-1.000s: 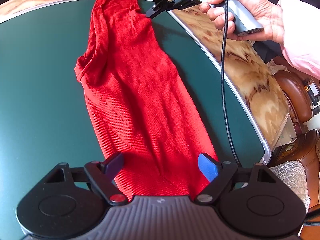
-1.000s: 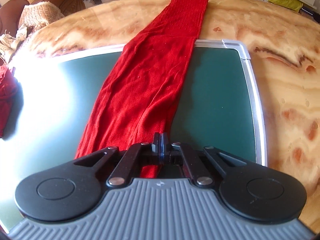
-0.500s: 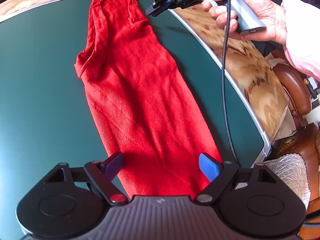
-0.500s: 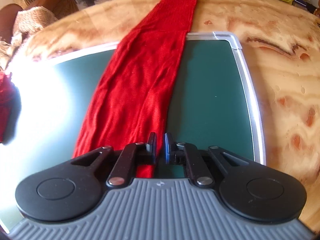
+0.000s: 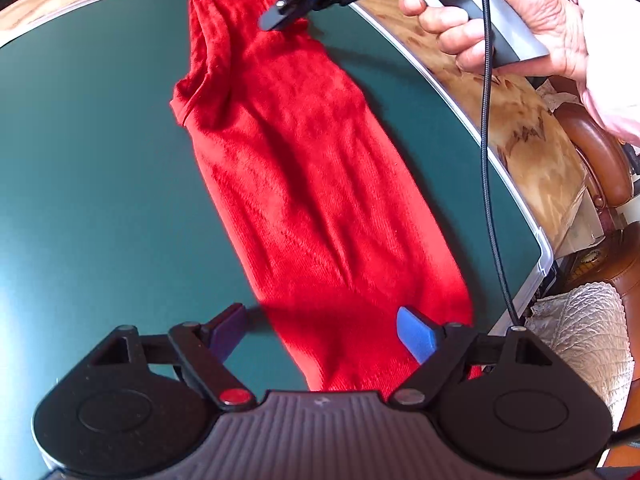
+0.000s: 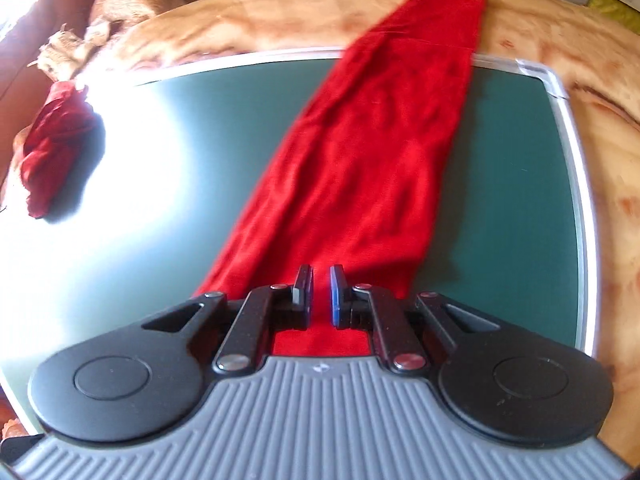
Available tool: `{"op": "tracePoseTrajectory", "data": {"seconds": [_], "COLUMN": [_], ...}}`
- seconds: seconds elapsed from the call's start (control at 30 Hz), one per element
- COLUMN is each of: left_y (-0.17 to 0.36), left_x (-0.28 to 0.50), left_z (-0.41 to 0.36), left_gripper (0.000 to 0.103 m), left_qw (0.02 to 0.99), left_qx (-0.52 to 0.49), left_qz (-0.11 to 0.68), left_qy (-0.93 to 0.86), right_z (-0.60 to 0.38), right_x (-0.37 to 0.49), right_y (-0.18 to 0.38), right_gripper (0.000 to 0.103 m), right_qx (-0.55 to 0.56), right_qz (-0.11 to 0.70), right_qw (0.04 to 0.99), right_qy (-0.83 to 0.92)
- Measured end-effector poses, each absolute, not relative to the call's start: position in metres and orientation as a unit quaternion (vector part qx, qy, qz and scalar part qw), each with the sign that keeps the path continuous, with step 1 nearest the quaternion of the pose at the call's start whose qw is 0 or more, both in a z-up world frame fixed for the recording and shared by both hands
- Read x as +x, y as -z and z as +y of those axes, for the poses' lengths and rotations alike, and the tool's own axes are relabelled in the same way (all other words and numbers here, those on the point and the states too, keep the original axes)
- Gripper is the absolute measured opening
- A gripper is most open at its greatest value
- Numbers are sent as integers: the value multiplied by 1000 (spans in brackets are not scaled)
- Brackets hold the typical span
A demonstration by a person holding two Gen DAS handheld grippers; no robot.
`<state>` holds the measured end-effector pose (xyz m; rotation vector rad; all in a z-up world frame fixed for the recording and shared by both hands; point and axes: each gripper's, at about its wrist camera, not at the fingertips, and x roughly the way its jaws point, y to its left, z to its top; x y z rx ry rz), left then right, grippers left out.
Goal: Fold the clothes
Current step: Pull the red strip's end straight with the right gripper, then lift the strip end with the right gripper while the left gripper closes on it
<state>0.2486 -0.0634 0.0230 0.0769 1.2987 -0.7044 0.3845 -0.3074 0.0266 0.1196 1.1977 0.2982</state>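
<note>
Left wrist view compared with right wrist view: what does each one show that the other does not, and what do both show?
Only the left wrist view shows a hand holding the right gripper over the far end of the red garment, its black cable, and the left gripper with jaws wide apart over the near end.

Only the right wrist view shows a crumpled dark red cloth at the left, and the right gripper's jaws slightly apart with nothing pinched.

Both show the long red garment on the green mat on a wooden table.
</note>
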Motion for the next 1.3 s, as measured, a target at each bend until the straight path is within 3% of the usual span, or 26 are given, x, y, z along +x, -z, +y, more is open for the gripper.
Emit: {"op": "tracePoseTrajectory", "data": {"seconds": [0.27,0.8,0.93,1.13,1.3], "left_y": [-23,-25,-26,-24,-22], "left_x": [244,233,233,231,225], "left_z": [-58,-44,-43,-50,-59], "left_gripper": [86,85,85,85,72], "left_qw": [737,728,720,712,704], "left_qx": [43,54,44,48,53], "left_qz": [591,601,609,613,623], "left_qy": [327,325,329,339,337], "right_z": [-239,-282,-309,-324,-317], "right_x": [382,311,252,159,118], "right_y": [-14,-32,-42,-29,-15], "right_gripper": [12,14,31,38,40], "right_qx": [-13,155,160,176,201], "right_qz": [556,570,575,623,632], "right_qw": [812,794,796,760,748], "right_qy": [-176,-146,-101,-47,-23]}}
